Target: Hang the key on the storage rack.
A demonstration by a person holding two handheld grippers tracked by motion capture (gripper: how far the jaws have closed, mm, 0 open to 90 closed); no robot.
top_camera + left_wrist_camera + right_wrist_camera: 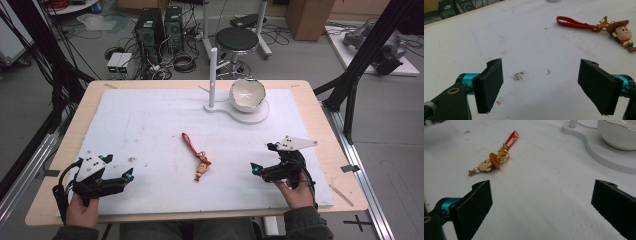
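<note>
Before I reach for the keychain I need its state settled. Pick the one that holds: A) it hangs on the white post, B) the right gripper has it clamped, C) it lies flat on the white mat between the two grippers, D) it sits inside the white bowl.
C: the cowboy figure keychain lies flat on the white mat, apart from the open left gripper and right gripper.

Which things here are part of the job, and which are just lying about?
Part of the job:
- keychain with a red strap and cowboy figure, lying between both open tongs
- left tongs
- right tongs

Lying about:
- white bowl on its stand
- stool
- computer towers
</note>
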